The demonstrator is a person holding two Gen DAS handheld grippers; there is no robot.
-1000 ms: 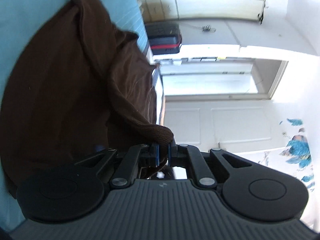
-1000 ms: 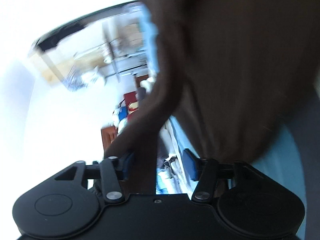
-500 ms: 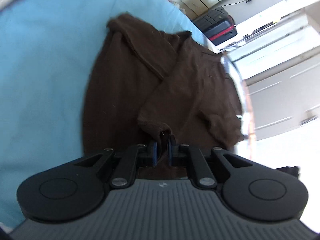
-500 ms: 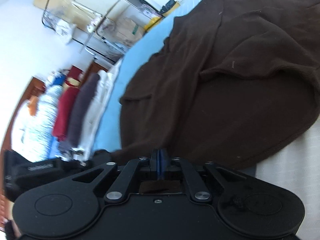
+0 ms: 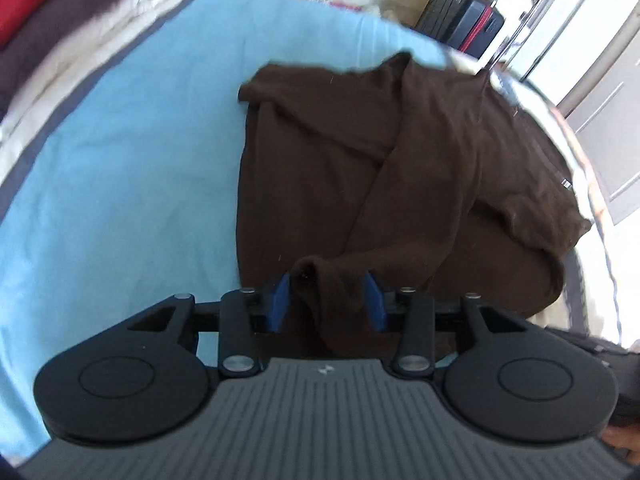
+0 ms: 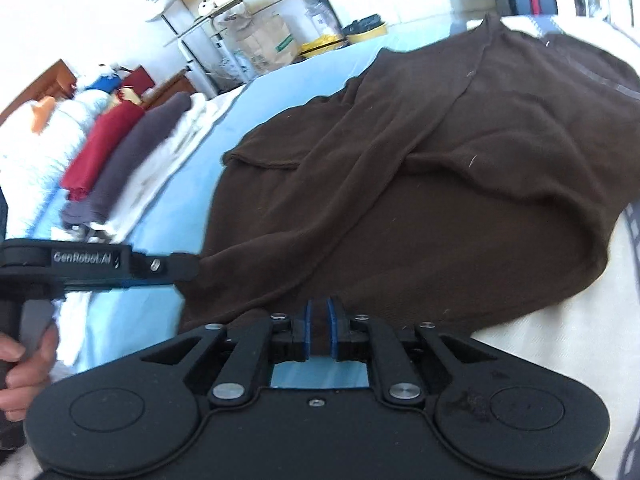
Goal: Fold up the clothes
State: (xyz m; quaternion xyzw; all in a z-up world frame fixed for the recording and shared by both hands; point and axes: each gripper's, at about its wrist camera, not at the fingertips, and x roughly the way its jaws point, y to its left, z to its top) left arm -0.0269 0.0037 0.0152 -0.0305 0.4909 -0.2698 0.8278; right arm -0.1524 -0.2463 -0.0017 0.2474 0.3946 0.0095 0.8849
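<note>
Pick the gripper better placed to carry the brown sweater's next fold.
Probably right gripper: its opening jaws straddle the brown sweater hem. Left gripper is opening too, a sleeve cuff loose between them.

Bedroom: bed (image 5: 120,152), stacked folded laundry (image 6: 120,156).

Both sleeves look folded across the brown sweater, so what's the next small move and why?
Probably lift the left gripper clear. Its jaws are opening and the sleeve cuff sits loose between the pads, lying over the sweater. The right gripper is opening too, with the hem edge between its pads.
</note>
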